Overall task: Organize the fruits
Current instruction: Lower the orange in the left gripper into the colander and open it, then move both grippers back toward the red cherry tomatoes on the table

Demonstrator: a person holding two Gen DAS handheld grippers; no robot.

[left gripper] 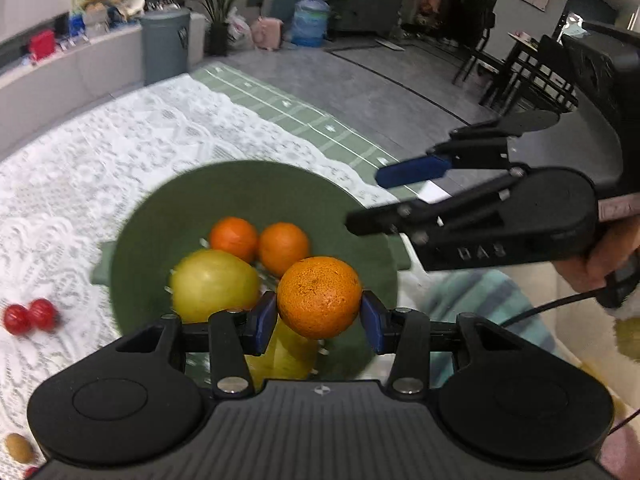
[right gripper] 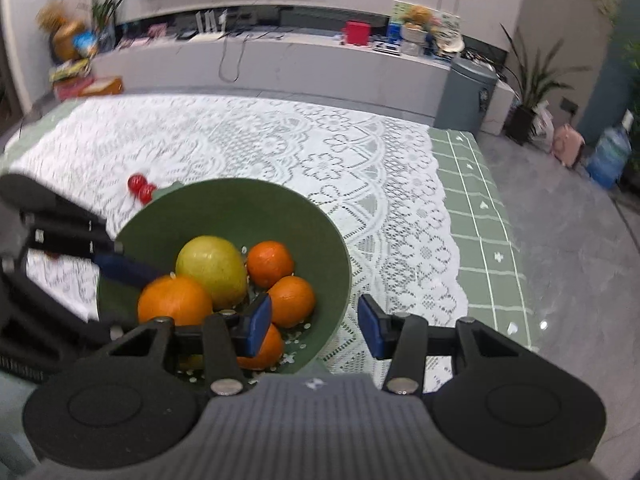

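A green bowl (left gripper: 240,192) (right gripper: 240,192) stands on the lace tablecloth. It holds a big yellow-green fruit (left gripper: 214,290) (right gripper: 212,270) and several small oranges (left gripper: 283,248) (right gripper: 292,300). My left gripper (left gripper: 320,314) is shut on a larger orange (left gripper: 318,296) (right gripper: 174,300), held over the bowl's near side, blue pads on both flanks. One of its blue fingers (right gripper: 128,268) shows in the right wrist view. My right gripper (right gripper: 314,328) (left gripper: 366,200) stands open over the bowl's right rim, nothing between its pads.
Two small red fruits (left gripper: 28,316) (right gripper: 141,188) lie on the lace left of the bowl, and a small brown fruit (left gripper: 18,447) nearer me. A striped cloth (left gripper: 480,300) lies to the right. The table's right edge (right gripper: 472,216) drops to the floor.
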